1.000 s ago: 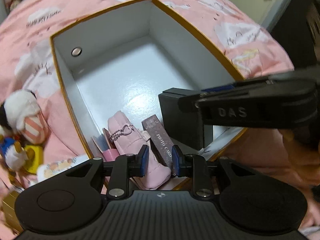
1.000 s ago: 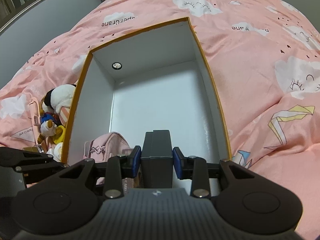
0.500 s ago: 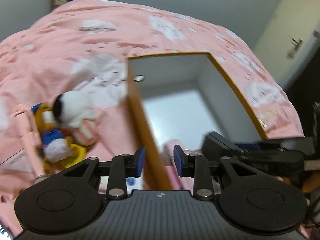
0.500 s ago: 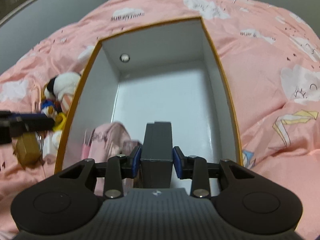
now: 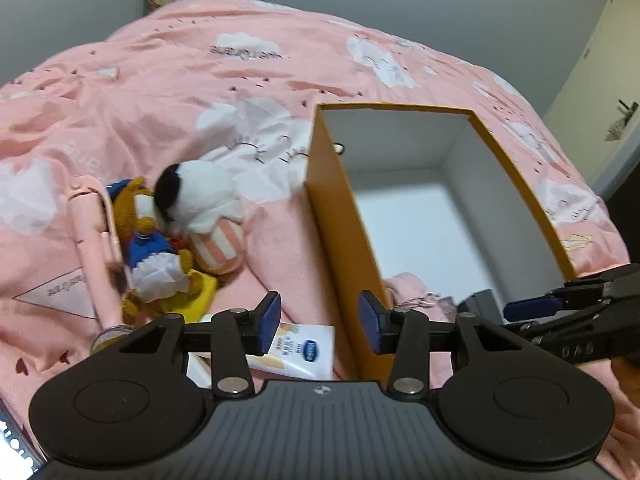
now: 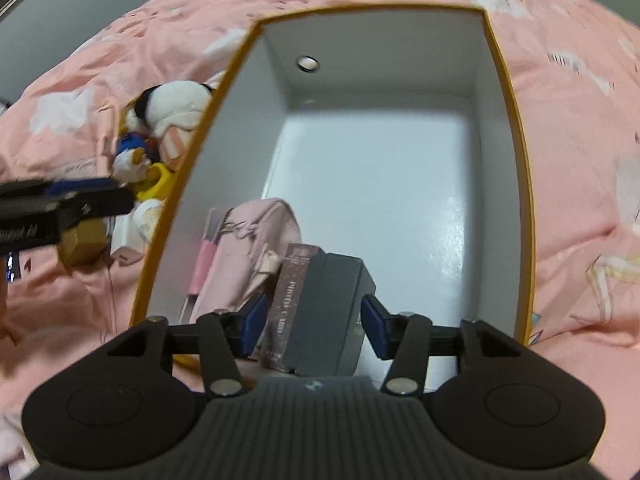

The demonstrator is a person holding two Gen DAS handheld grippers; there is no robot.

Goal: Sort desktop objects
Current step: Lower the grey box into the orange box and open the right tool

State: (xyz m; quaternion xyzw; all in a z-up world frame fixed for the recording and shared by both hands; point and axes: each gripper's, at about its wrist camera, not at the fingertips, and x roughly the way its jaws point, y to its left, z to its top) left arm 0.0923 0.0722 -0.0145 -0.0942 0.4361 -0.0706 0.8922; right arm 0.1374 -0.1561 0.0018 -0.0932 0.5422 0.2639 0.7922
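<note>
in the right wrist view the right gripper (image 6: 314,322) sits at the bottom centre, its jaws released and just spread wider; the dark grey rectangular box (image 6: 330,314) stands between them inside the orange-rimmed white cardboard box (image 6: 516,160), with a gap showing at each blue pad, so it is not gripped. touching the grey box's left side is a mauve photo-card packet (image 6: 290,296), and left of that a pink fabric pouch (image 6: 256,256) leans near the carton's left wall. beyond them the white floor runs bare to the far wall.

in the left wrist view the left gripper (image 5: 319,322) is at the bottom centre outside the carton, its jaws released with nothing between them, and they too have just been opening. just beyond the left pad lies a white tube with a blue label (image 5: 298,350) on the pink cloud-print bedspread (image 5: 240,60). farther, at centre left, a pile of plush toys (image 5: 176,232) lies beside a pale pink pen-like stick (image 5: 94,248).
</note>
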